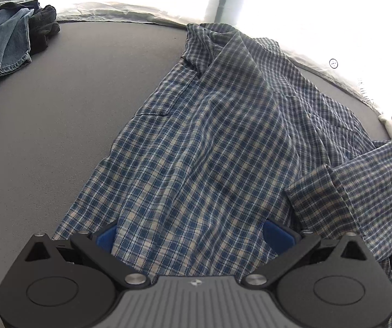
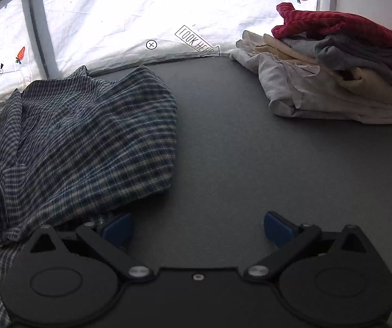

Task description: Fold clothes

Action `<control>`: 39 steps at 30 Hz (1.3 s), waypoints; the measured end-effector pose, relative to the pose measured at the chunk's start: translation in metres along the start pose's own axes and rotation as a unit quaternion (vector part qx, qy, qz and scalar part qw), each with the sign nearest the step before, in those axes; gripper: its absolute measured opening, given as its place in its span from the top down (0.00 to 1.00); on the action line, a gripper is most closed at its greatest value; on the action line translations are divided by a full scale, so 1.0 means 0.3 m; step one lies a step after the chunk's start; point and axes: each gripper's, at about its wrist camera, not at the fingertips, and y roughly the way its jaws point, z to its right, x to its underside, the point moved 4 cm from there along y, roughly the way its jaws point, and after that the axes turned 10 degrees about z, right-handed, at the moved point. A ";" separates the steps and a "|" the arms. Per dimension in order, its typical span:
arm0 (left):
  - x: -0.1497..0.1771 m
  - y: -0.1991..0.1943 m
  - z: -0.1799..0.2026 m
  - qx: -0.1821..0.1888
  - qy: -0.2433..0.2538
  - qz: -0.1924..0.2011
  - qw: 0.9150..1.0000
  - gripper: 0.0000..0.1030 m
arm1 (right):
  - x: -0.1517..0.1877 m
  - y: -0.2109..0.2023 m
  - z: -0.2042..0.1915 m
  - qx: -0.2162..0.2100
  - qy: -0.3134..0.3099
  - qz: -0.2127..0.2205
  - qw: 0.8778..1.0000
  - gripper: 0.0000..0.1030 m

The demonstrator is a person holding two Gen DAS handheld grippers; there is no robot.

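A blue-and-white checked shirt lies rumpled on the grey table, collar toward the far edge and a sleeve folded over at the right. My left gripper is at the shirt's near hem. Its blue pads stand wide apart, the cloth lies loosely between them, and it is open. In the right wrist view the same shirt fills the left side. My right gripper is open over bare table, with nothing between its fingers. Its left pad sits right beside the shirt's edge.
A heap of denim and dark clothes lies at the table's far left. A stack of folded clothes with a red piece on top stands at the far right. A white printed sheet lines the table's back edge.
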 end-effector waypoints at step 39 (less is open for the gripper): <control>-0.048 -0.084 -0.213 -0.152 0.071 0.024 0.985 0.00 | 0.040 -0.008 -0.026 0.021 -0.017 0.048 0.998 0.00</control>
